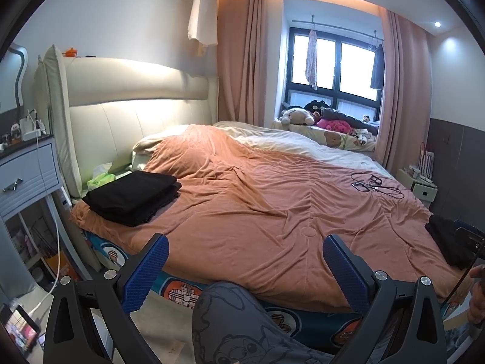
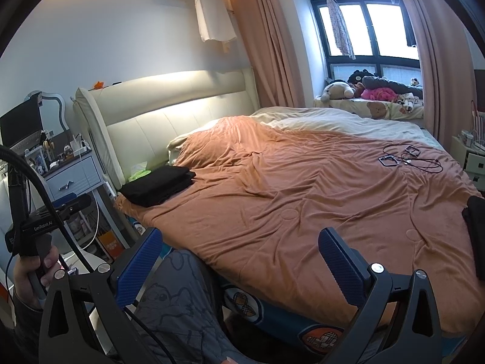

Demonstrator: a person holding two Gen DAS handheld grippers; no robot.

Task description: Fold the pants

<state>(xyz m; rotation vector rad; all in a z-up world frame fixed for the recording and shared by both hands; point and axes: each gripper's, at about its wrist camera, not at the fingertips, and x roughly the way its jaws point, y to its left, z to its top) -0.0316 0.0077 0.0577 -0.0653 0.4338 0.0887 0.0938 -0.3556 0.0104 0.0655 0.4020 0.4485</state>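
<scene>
The left wrist view shows the left tongs (image 1: 245, 261) spread wide and holding nothing, low over the near edge of the bed (image 1: 272, 206), with a folded black stack (image 1: 133, 195) far ahead to their left. More black pants (image 1: 448, 242) lie bunched just past the tongs on the right. In the other view the right tongs (image 2: 241, 256) are spread and empty too, and those pants (image 2: 474, 227) look soft, light and floppy, so pinching the waistband corners seems best.
</scene>
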